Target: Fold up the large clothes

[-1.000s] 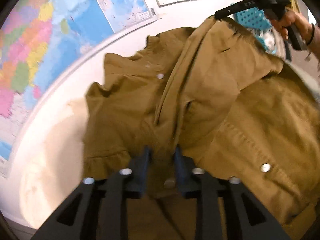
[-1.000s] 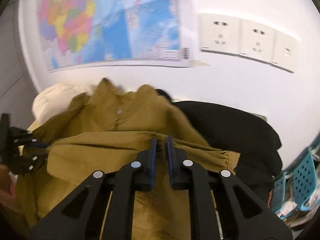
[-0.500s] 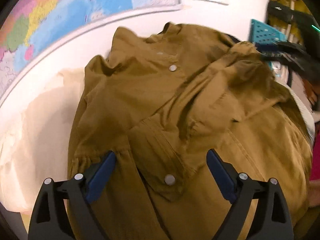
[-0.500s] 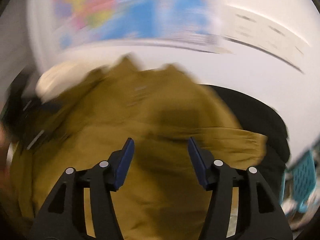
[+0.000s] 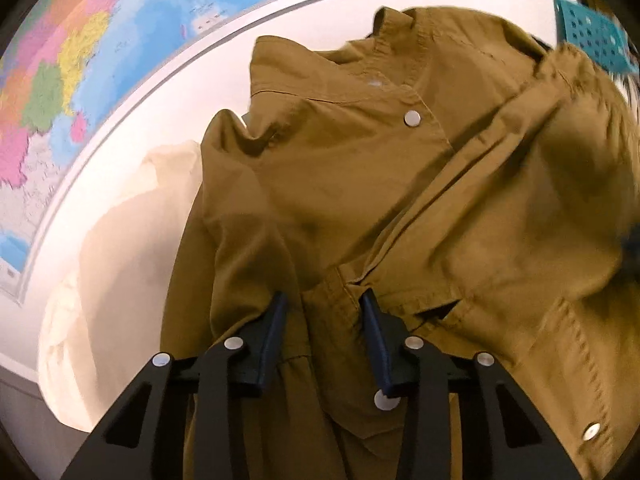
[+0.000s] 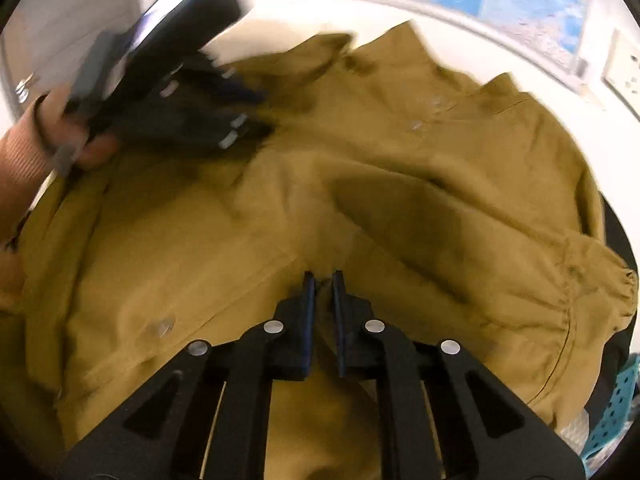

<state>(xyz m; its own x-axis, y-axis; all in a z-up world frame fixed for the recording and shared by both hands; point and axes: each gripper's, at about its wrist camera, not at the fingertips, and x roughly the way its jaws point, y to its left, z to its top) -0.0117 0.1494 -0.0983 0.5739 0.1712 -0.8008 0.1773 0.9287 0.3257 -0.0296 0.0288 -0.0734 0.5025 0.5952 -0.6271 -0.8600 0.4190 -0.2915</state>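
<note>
A mustard-brown jacket (image 5: 360, 184) with silver snap buttons lies spread on the surface, collar toward the wall, one sleeve folded across its front. My left gripper (image 5: 324, 300) has its jaws partly closed around a fold of the jacket's front, fabric bunched between them. My right gripper (image 6: 323, 278) is shut on a fold of the jacket (image 6: 400, 184) near its middle. The left gripper also shows blurred at the upper left of the right wrist view (image 6: 180, 92), held by a hand.
A cream cloth (image 5: 120, 248) lies under the jacket at the left. A world map (image 5: 80, 60) covers the wall behind. A black garment (image 6: 616, 240) lies at the right, with a teal basket (image 5: 588, 36) beyond it. Wall sockets (image 6: 624, 68) sit at the right.
Both grippers opened half a second ago and have since closed again on new folds of the jacket. The sleeve now lies folded across the front.
</note>
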